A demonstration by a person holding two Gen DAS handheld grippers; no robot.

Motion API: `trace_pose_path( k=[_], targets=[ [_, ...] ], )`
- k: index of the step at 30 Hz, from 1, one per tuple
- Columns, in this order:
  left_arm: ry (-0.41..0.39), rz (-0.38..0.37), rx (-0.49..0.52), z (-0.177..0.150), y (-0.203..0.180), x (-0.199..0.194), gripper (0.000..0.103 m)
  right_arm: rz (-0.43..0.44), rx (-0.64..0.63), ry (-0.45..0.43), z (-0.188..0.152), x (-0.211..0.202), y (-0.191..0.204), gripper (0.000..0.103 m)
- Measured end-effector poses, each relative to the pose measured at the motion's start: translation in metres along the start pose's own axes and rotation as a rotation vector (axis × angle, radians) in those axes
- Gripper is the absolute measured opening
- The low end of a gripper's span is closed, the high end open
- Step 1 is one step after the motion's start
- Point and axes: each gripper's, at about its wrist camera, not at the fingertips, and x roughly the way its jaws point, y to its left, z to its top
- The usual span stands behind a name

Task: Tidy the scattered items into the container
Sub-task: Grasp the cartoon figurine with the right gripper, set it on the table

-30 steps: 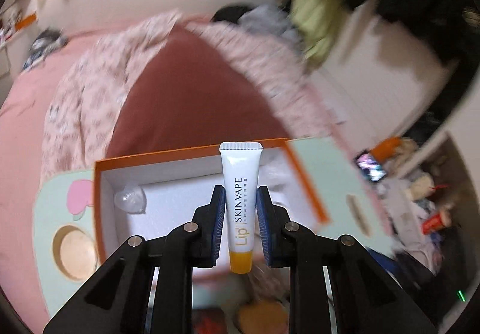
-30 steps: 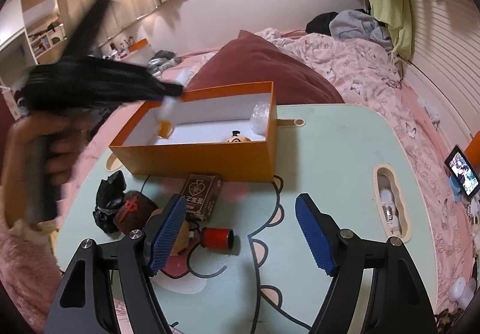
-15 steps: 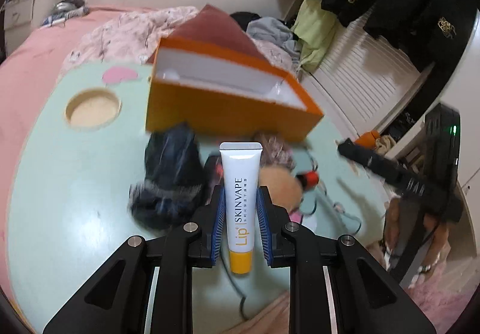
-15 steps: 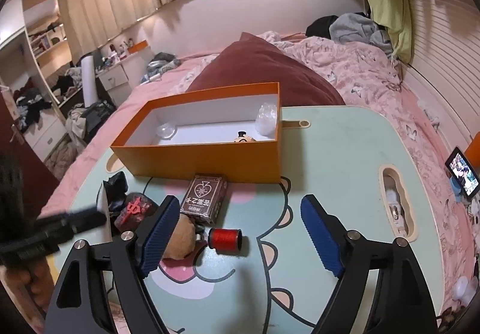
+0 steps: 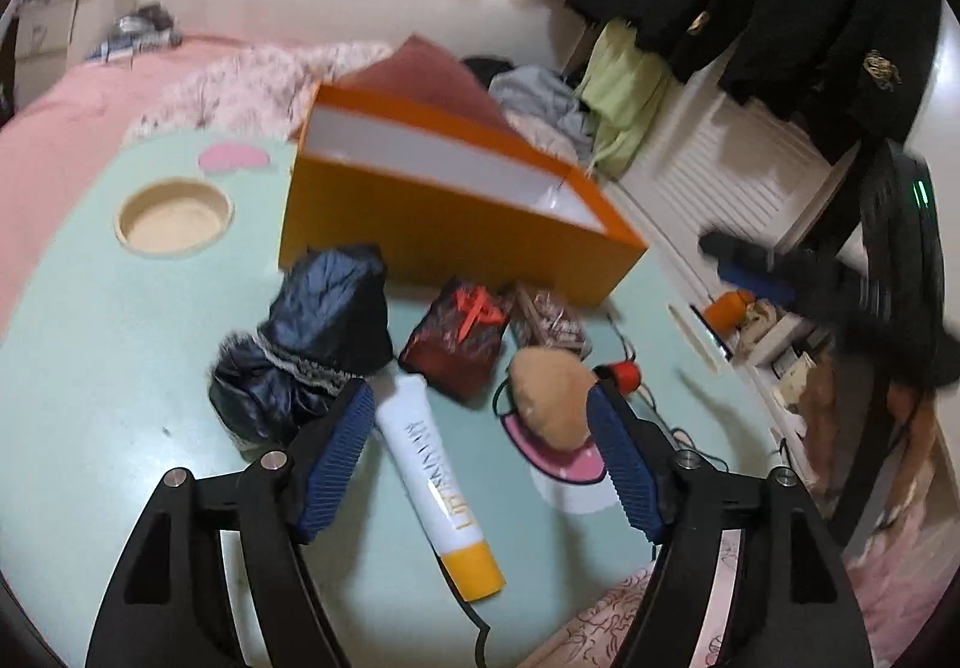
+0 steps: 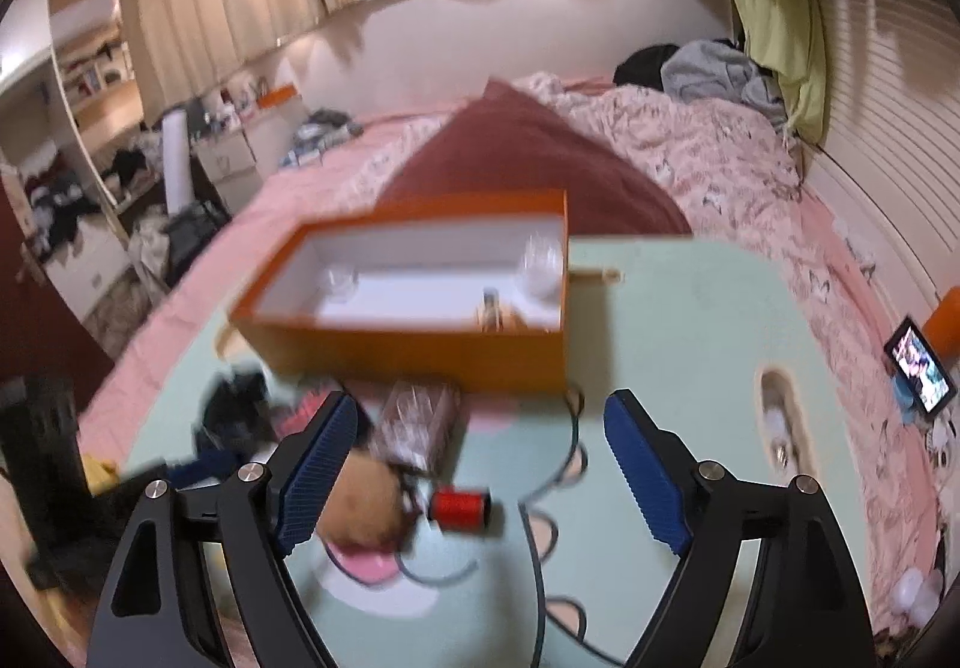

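The orange box with a white inside stands on the mint table. My left gripper is open, and the white lip-balm tube with a yellow cap lies on the table between its fingers. In front of the box lie a dark cloth bundle, a dark red packet, a card box, a tan puff and a red spool. My right gripper is open and empty above the red spool, near the box.
A round recess is sunk in the table left of the box. A slot with small items lies at the table's right side. The bed with a maroon pillow lies behind. A phone stands at the right.
My left gripper opened and let the lip-balm tube go onto the table in front of the box. The right gripper moved slightly forward over the spool.
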Motion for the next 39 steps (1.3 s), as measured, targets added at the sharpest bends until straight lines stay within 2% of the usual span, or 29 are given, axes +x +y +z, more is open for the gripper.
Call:
trace_pose_path(
  k=[2,4,6,8,11,12,14,18,23,27,28,29,32,33,39],
  targets=[
    [-0.010,-0.004,-0.005,-0.001,0.000,-0.002,0.077,0.014,0.011,0.019,0.025,-0.001,0.002,0.085],
    [-0.005,0.008,-0.012,-0.001,0.002,0.000,0.077,0.005,-0.005,0.090,0.051,0.010,0.008,0.085],
    [0.005,0.005,-0.019,-0.002,0.004,0.002,0.077,-0.020,-0.029,0.209,0.075,0.034,0.017,0.085],
    [0.012,-0.003,-0.026,-0.004,0.006,0.003,0.077,0.000,-0.044,0.370,0.091,0.069,0.024,0.085],
    [0.022,-0.003,-0.023,-0.006,0.006,0.003,0.077,0.025,0.028,0.598,0.098,0.128,0.022,0.083],
    [0.029,-0.010,-0.021,-0.006,0.007,0.004,0.077,0.015,0.047,0.633,0.098,0.139,0.020,0.080],
    [0.036,-0.028,-0.024,-0.007,0.009,0.003,0.077,-0.034,0.059,0.692,0.098,0.162,0.018,0.069],
    [0.032,-0.033,-0.039,-0.008,0.012,0.001,0.077,-0.140,0.023,0.703,0.104,0.181,0.020,0.065],
    [0.035,-0.059,-0.045,-0.009,0.011,0.000,0.077,-0.197,-0.024,0.784,0.091,0.204,0.021,0.047],
    [0.035,-0.053,-0.042,-0.009,0.010,0.000,0.077,-0.262,-0.115,0.803,0.082,0.210,0.026,0.040],
    [0.036,-0.054,-0.042,-0.008,0.011,0.000,0.077,-0.267,-0.129,0.802,0.081,0.210,0.028,0.035],
    [0.038,-0.053,-0.045,-0.008,0.011,0.000,0.077,-0.257,-0.136,0.803,0.081,0.209,0.028,0.029],
    [0.046,-0.054,-0.054,-0.009,0.012,0.002,0.077,-0.175,-0.086,0.808,0.083,0.204,0.025,0.029],
    [0.047,-0.054,-0.055,-0.009,0.012,0.002,0.077,-0.171,-0.084,0.797,0.084,0.202,0.024,0.029],
    [0.044,-0.049,-0.051,-0.009,0.012,0.002,0.077,-0.098,-0.020,0.664,0.109,0.170,0.015,0.029]
  ],
)
